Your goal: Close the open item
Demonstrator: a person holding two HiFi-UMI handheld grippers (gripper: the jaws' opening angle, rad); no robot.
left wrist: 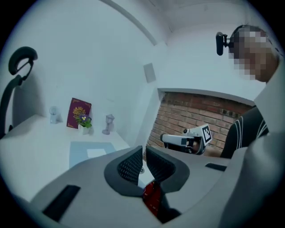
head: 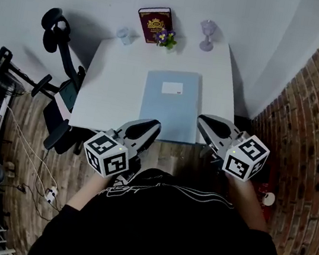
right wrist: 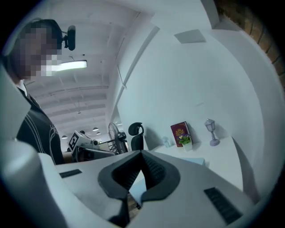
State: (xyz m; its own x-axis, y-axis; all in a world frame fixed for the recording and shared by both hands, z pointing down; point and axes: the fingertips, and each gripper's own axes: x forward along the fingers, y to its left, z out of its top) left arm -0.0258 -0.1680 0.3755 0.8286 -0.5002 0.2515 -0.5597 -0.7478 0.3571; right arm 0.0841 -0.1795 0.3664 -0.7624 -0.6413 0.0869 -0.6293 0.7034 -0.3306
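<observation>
A light blue folder with a white label lies flat and closed on the white table, reaching its near edge. It also shows in the left gripper view and the right gripper view. My left gripper hangs over the near edge, left of the folder's front corner. Its jaws are shut with nothing between them. My right gripper is at the folder's front right corner, also shut and empty. Neither gripper touches the folder.
At the table's far edge stand a maroon book, a small flower pot, a lantern-like ornament and a small glass. A black office chair is at the left, a brick wall at the right.
</observation>
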